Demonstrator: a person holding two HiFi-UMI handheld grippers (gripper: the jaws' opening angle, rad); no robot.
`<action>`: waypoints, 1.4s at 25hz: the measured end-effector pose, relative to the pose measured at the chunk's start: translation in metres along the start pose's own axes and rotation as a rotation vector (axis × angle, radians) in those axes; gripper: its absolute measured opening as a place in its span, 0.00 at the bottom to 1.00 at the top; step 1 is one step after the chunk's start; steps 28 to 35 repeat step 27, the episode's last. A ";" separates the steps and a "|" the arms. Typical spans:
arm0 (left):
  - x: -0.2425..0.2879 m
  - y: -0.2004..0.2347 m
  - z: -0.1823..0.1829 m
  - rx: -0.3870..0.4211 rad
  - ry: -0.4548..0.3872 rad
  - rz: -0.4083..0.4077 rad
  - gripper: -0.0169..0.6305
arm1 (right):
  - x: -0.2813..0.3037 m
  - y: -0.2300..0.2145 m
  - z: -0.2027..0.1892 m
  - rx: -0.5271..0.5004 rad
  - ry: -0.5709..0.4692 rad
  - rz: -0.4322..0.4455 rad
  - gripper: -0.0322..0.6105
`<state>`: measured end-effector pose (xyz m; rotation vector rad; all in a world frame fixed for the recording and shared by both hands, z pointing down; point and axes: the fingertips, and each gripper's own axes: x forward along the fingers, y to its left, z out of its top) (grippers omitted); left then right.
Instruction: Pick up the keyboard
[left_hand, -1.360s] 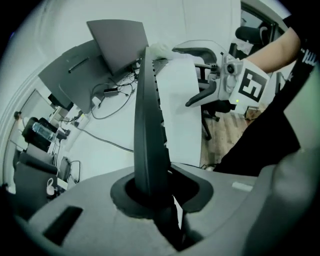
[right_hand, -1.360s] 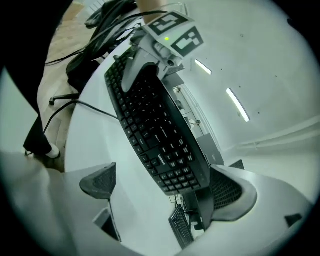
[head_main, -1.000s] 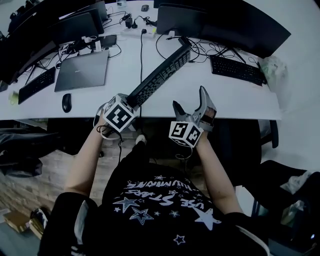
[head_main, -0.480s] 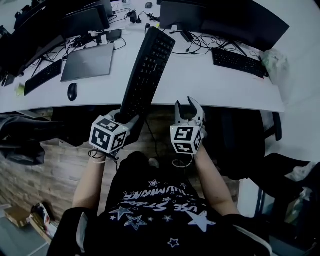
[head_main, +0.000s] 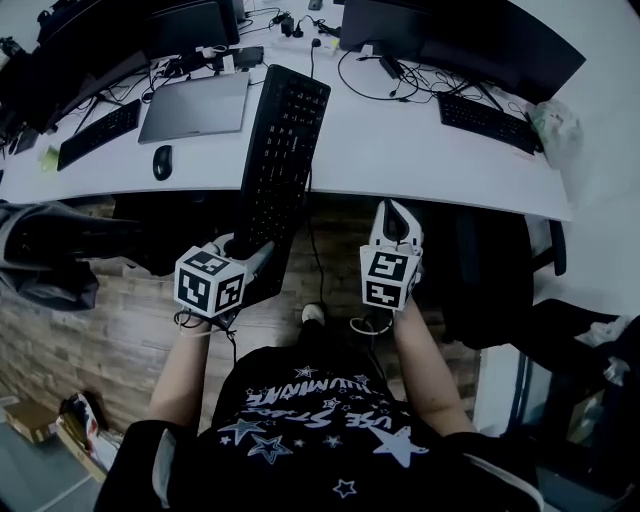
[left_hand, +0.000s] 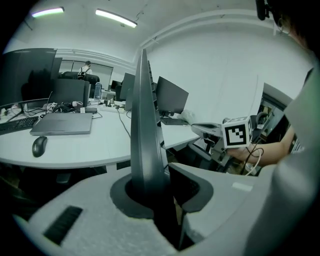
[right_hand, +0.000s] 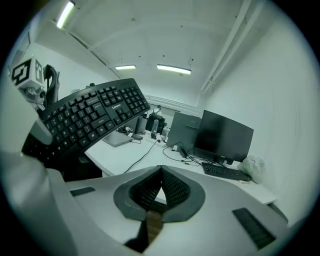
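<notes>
The pick-up seems to be in its carrying part: the keyboard (head_main: 280, 170) is already in the air, held by one short end only, and its long body reaches from the left gripper (head_main: 252, 258) out across the front edge of the white desk (head_main: 420, 160). In the head view its far end lies over the desk surface, just beside the closed laptop (head_main: 195, 105) and not far from the mouse (head_main: 163, 162). In the right gripper view the keyboard hangs tilted, with the keys facing that camera and free space under it, so I judge that it does not touch the desk. The left gripper view shows the jaws of the left gripper only a little apart and pressed on the two faces of the keyboard, which stands edge-on between the pads and rises straight away from the camera. The right gripper (head_main: 393, 215) is beside it, well apart from the keyboard, and its view shows both pads together with nothing between them, so it carries nothing. A thin dark cable (head_main: 312, 225) hangs below the desk edge near the keyboard. It may belong to it, but this is too fine to tell. For the next move, the grip at one end is weak for such a long thing. I would bring the free gripper under or onto the far half before going further, and watch that no cable pulls.
</notes>
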<state>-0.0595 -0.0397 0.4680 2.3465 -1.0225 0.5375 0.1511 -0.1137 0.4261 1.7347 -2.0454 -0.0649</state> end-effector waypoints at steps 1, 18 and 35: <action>-0.008 -0.001 -0.006 -0.006 0.003 -0.003 0.17 | -0.007 0.006 0.000 0.016 0.005 0.000 0.06; -0.089 -0.024 -0.102 0.012 0.056 -0.005 0.17 | -0.124 0.092 -0.017 0.031 0.050 0.013 0.06; -0.114 -0.042 -0.127 0.017 0.053 -0.028 0.17 | -0.157 0.110 -0.023 0.049 0.049 0.012 0.06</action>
